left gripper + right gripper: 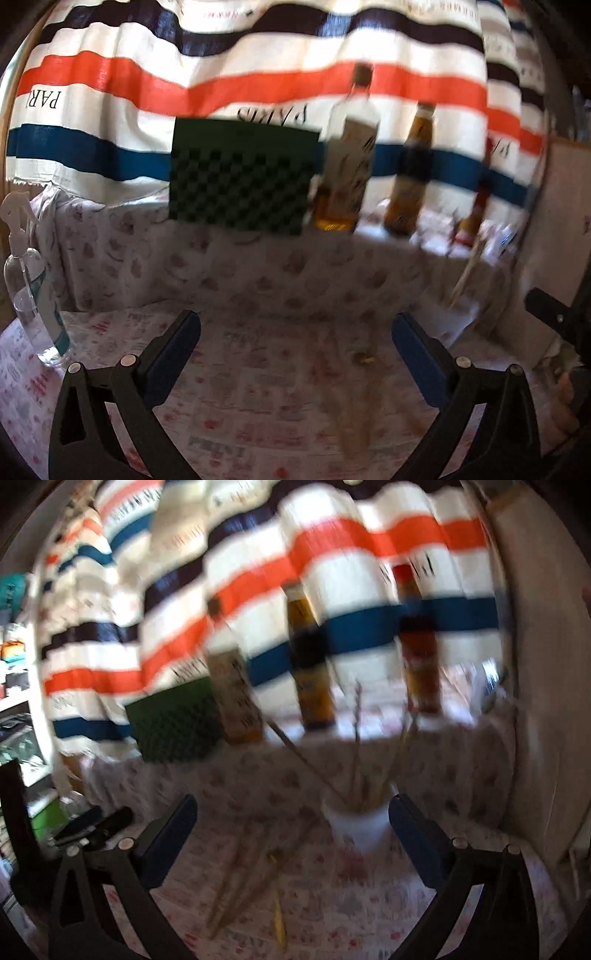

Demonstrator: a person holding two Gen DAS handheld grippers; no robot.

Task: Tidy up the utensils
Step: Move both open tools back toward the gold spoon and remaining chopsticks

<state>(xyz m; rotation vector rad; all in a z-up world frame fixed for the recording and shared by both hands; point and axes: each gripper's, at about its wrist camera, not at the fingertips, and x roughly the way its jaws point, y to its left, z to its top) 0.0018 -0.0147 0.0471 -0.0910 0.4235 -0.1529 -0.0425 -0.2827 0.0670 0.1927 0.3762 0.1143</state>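
Observation:
Both views are blurred by motion. In the right wrist view a white cup (357, 827) stands on the patterned table and holds several thin utensils (360, 746) upright. More wooden utensils (255, 878) lie flat on the cloth in front of it. My right gripper (293, 834) is open and empty, its fingers either side of the cup, nearer the camera. My left gripper (295, 350) is open and empty above the cloth, where blurred wooden utensils (354, 398) lie. Thin sticks (467, 273) rise at the right.
Three bottles (349, 155) (412, 170) (476, 206) and a green foam block (240, 173) stand on a raised ledge behind. A clear spray bottle (31, 284) stands at the left. A striped cloth (258, 81) hangs at the back. The other gripper (557, 321) shows at the right edge.

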